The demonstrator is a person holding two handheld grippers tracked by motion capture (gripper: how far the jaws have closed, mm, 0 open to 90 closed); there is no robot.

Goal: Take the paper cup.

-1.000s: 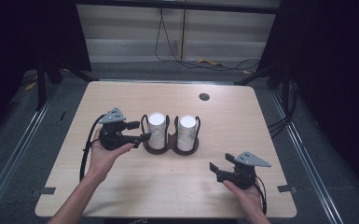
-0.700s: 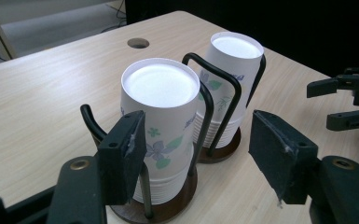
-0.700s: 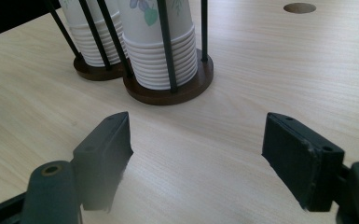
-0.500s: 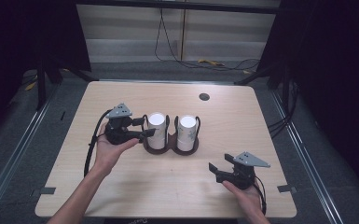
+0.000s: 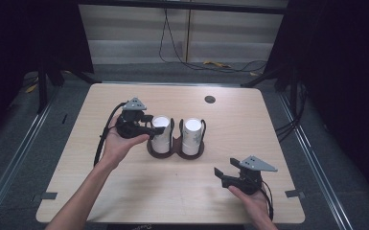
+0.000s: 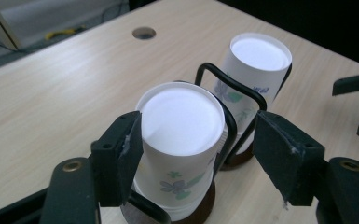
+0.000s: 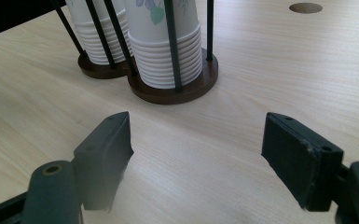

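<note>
The left stack of paper cups stands upside down in a dark wooden holder near the middle of the table. The cups are white with a small floral print in green and violet, and the flat white base of the top cup faces up. Black wire loops rise from the holder's round base and fence the stack in (the ribbed rims of the nested cups show low down in the right gripper view). A second stack of the same cups stands just beside it in the holder's other ring.

The left gripper reaches in level from the left, its jaws on either side of the top cup. They have just been opening: one pad lies against the cup's side, the other stands clear of it, so the cup is between them but not clamped.

The right gripper rests well apart, near the table's front right, jaws spread with only bare tabletop between them, pointing toward the holder.
</note>
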